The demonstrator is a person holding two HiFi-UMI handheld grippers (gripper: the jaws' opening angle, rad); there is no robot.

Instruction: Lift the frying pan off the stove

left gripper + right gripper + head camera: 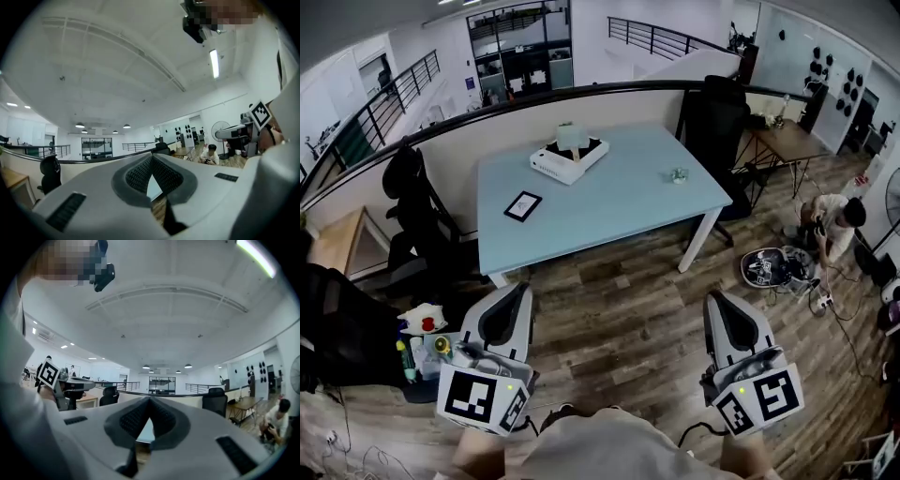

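Note:
Across the wooden floor stands a light blue table (pixel 609 202). A flat white appliance with a dark top (pixel 569 156) rests on its far side, and a pale object sits on it; I cannot make out a frying pan. My left gripper (pixel 519 291) and right gripper (pixel 713 298) are held low in front of me, well short of the table, both pointing toward it. In the left gripper view the left gripper (pixel 151 157) has its jaws together with nothing between them. The right gripper (pixel 150 400) looks the same in the right gripper view.
On the table also lie a small black-framed card (pixel 523 205) and a small object (pixel 678 174). Black office chairs stand at the left (pixel 412 202) and behind the table (pixel 712 112). A person (pixel 834 220) crouches on the floor at right among cables. A cart of bottles (pixel 422 342) is at my left.

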